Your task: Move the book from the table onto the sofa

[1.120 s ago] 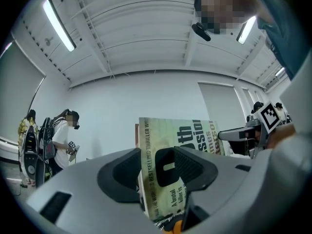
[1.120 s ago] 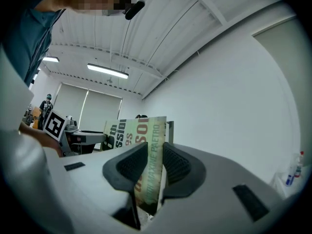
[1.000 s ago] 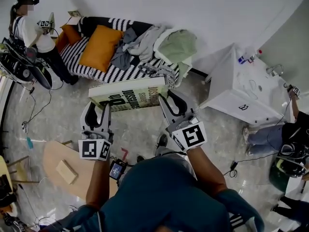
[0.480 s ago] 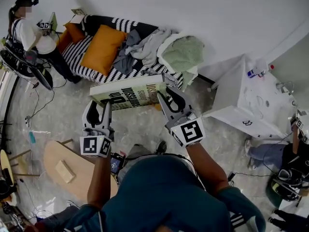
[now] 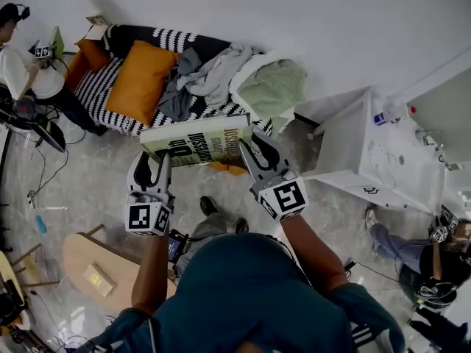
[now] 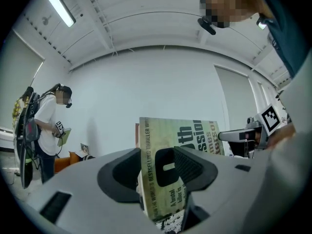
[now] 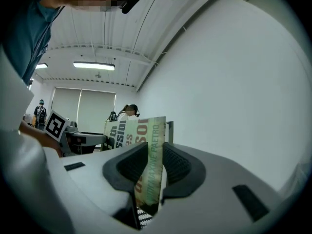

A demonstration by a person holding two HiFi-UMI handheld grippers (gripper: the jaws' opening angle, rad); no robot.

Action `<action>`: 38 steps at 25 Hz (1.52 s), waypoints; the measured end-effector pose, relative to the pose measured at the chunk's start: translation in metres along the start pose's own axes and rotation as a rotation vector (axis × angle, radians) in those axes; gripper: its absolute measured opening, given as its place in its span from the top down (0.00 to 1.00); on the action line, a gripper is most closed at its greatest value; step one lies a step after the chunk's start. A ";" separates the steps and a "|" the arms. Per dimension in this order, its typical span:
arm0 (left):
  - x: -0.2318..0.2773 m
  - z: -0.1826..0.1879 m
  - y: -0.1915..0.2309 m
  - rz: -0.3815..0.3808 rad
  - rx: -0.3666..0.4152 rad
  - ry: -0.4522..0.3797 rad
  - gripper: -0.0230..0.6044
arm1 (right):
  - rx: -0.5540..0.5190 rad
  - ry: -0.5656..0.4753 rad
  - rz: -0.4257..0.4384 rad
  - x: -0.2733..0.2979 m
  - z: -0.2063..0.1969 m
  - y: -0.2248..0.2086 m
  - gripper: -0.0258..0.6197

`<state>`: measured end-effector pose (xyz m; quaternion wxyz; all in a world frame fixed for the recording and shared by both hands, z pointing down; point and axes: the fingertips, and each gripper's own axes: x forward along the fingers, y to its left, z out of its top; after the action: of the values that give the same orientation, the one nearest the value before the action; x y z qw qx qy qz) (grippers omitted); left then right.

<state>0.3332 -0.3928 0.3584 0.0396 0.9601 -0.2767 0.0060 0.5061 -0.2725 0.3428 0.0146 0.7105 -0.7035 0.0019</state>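
A large pale-green paperback book (image 5: 197, 140) with dark title lettering hangs in the air, cover up and about level, just in front of the striped sofa (image 5: 103, 87). My left gripper (image 5: 152, 164) is shut on its left end and my right gripper (image 5: 256, 150) on its right end. In the left gripper view the book (image 6: 183, 140) stands between the two dark pads (image 6: 187, 167). Over in the right gripper view the book's edge (image 7: 152, 145) is pinched between the pads (image 7: 178, 165). An orange cushion (image 5: 140, 79) and a heap of clothes (image 5: 213, 72) lie on the sofa.
A white cabinet (image 5: 368, 153) stands to the right of the sofa. A wooden table (image 5: 81, 259) with a small block on it is at the lower left. One person (image 5: 26, 68) stands by the sofa's left end, and another sits at the far right (image 5: 434, 263).
Both grippers have carried the book toward the sofa, which now lies closer beneath it. The wooden table has slipped back toward the lower left. Both grips are unchanged.
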 end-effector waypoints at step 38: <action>0.280 -0.272 0.086 0.035 -0.060 0.382 0.65 | 0.289 0.322 -0.018 0.210 -0.317 -0.187 0.80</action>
<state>0.5275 -0.5926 0.6449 0.1197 0.9350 -0.2809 0.1804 0.7011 -0.4729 0.6616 0.0247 0.7020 -0.6781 0.2163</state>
